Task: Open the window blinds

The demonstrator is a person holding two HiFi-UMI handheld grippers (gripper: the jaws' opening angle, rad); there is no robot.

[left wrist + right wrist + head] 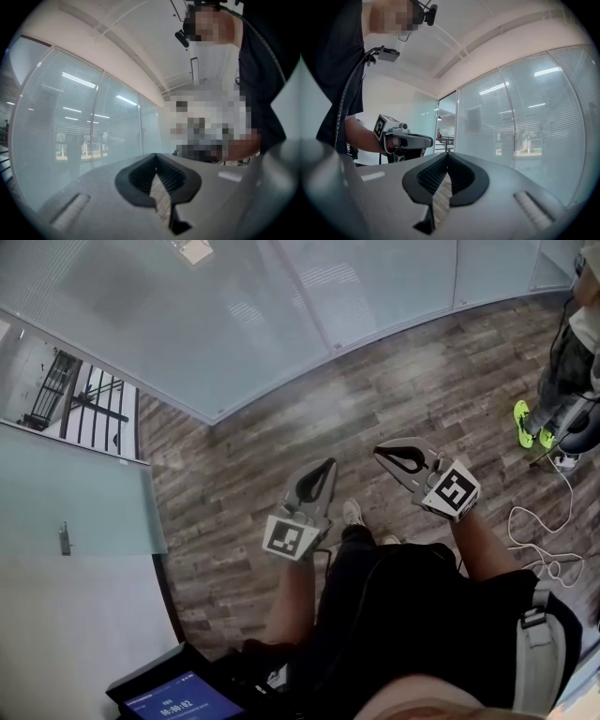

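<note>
The window blinds point(281, 296) hang shut behind a long glass wall at the top of the head view, their fine slats pale and level. Both grippers are held side by side over the wooden floor, short of the glass. My left gripper point(328, 467) is shut with nothing in it, its jaw tips meeting point(156, 155) and the blinds point(70, 122) to its left. My right gripper point(381, 452) is also shut and empty point(447, 153), with the blinds point(534, 117) to its right. The left gripper point(405, 140) shows beside it.
A person in neon green shoes point(522, 423) stands at the right by the glass. A white cable point(539, 540) loops on the floor there. A frosted door with a handle point(64, 538) is at the left, a stair railing point(84, 399) beyond it. A tablet screen point(183, 699) sits low.
</note>
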